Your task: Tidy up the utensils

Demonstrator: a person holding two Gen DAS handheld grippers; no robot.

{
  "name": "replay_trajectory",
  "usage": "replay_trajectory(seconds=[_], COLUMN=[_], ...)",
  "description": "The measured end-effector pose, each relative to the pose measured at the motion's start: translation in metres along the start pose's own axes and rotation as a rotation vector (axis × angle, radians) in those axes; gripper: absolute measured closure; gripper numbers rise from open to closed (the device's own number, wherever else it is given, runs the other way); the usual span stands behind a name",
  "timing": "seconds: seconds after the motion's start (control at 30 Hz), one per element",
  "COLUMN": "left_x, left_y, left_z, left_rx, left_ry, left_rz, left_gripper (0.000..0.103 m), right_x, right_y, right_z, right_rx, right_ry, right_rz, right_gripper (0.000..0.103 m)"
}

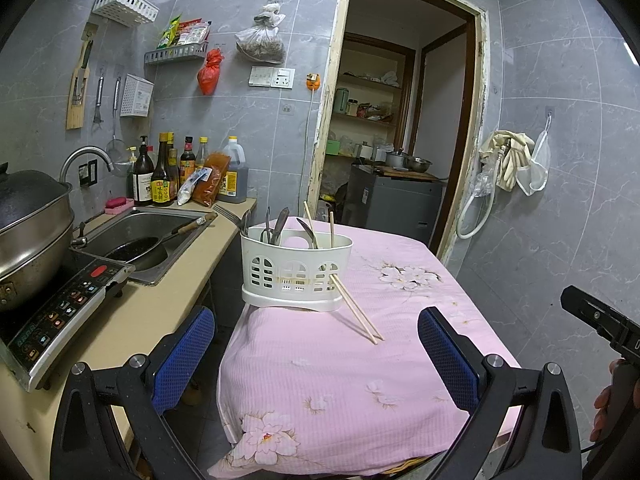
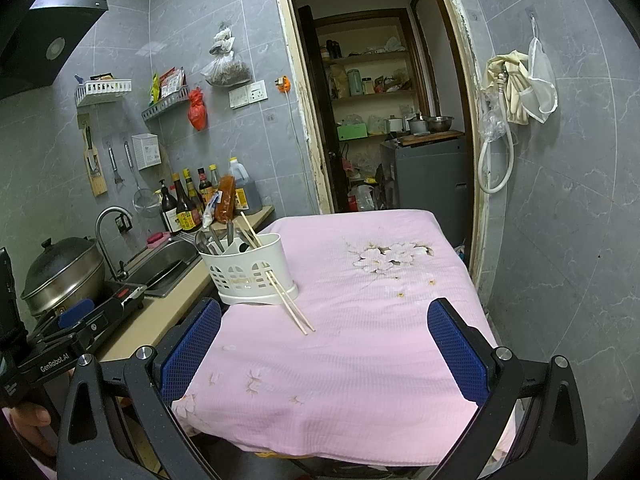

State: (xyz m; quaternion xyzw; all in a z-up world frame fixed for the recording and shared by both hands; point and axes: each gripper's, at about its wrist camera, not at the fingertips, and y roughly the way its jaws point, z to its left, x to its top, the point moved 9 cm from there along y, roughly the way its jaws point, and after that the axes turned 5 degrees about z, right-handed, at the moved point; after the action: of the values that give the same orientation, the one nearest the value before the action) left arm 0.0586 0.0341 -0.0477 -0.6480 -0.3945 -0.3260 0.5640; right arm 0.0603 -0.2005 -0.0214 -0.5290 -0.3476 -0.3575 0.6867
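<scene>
A white slotted utensil holder [image 1: 296, 268] [image 2: 250, 272] stands at the far left of the pink-clothed table [image 1: 320, 380] [image 2: 360, 340]. It holds metal spoons [image 1: 310, 232] [image 2: 206, 242] and upright chopsticks [image 1: 331, 228] [image 2: 250, 234]. A pair of chopsticks [image 1: 356, 308] [image 2: 290, 306] leans out of its front wall, with the tips resting on the cloth. My left gripper [image 1: 316, 348] is open and empty, short of the holder. My right gripper [image 2: 324, 344] is open and empty over the table's near part.
A counter [image 1: 160, 312] left of the table carries a sink [image 1: 140, 240] with a pan, an induction hob [image 1: 64, 312] with a lidded pot [image 1: 28, 232], and sauce bottles [image 1: 168, 176]. An open doorway [image 1: 400, 120] lies behind the table. The right tool's body [image 1: 604, 320] shows at the edge.
</scene>
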Motion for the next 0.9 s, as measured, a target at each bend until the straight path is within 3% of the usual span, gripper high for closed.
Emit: replay_trajectory(seconds=[0.9], left_x=[-0.006], left_y=[0.006], left_z=[0.010], left_rx=[0.060], left_ry=[0.015], left_rz=[0.040], left_gripper=[0.001], right_x=[-0.017], right_y=[0.008], right_z=[-0.002], right_rx=[-0.003], right_ry=[0.014], right_rz=[0.029], right_gripper=[0.002])
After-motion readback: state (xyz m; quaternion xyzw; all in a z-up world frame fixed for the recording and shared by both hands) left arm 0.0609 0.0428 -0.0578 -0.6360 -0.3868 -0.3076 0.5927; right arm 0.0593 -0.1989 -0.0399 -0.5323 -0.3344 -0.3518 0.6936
